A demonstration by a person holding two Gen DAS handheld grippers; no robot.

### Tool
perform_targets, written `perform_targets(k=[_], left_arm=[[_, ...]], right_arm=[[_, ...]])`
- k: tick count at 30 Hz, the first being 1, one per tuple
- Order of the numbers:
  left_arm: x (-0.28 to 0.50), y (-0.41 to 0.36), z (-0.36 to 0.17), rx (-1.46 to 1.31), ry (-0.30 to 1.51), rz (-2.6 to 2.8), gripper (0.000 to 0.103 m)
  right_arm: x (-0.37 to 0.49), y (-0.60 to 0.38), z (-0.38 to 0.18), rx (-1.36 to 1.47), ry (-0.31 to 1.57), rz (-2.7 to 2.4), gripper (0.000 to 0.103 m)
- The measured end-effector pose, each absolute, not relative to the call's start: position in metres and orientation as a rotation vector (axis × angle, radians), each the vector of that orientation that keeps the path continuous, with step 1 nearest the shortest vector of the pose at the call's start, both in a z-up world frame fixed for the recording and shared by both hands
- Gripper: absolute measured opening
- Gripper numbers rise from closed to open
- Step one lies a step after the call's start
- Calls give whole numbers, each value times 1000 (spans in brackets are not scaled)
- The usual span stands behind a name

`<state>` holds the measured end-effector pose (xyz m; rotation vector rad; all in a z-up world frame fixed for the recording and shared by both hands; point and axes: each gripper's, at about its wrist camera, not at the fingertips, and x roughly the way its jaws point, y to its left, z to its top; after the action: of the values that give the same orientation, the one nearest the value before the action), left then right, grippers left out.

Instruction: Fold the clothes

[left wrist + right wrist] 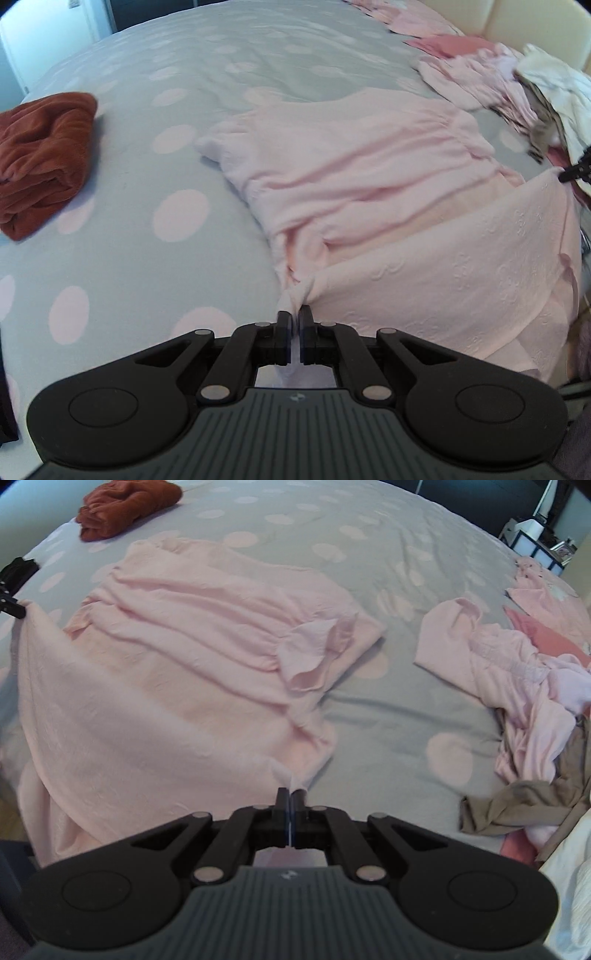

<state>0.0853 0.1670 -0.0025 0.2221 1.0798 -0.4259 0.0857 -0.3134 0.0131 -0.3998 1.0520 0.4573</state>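
Observation:
A pale pink garment (362, 177) lies spread on the grey spotted bed cover (129, 192); it also shows in the right wrist view (177, 635). My left gripper (294, 317) is shut on a bunched near corner of its lower hem. My right gripper (291, 794) is shut on the other near corner of the hem. The hem hangs stretched between the two grippers over the bed's near edge. Each gripper's tip shows at the edge of the other's view, the right one (576, 168) and the left one (13, 602).
A folded rust-red garment (44, 155) lies at the left of the bed, also in the right wrist view (125, 506). A heap of pink, white and tan clothes (524, 686) lies at the right, also in the left wrist view (517, 85). Dark furniture (535, 535) stands beyond the bed.

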Motion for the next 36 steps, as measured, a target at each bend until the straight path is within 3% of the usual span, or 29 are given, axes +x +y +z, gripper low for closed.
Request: perform_targets(k=[5,12,13,15,18,21,28,31,36], left_arm=[[99,166,6,214,1024,-410,2],[106,148,-19,283,1056,-374,5],[105,148,-21,289,1056,-372,6],[101,147,-22,303,1053,-367,22],[89,143,-19,352,1016,-354,32],[69,134,-11,408,958,-376,34],[5,87,-4,558,861,-625,34],[-22,63,-17,658,855,-742,23],[-46,37,-52,815,862,-784,21]], right_arm=[[105,-314,26,-375,964,401,1],[124,-299,7,-410,986,385,1],[124,-298,4,-414,989,383,4],[122,-297,4,-446,979,362,10],[115,-297,5,-501,955,331,30],[103,-297,15,-525,916,333,31],[63,-277,24,-524,887,446,32],[50,-273,22,-520,898,473,32],[31,-272,19,-457,918,518,33]])
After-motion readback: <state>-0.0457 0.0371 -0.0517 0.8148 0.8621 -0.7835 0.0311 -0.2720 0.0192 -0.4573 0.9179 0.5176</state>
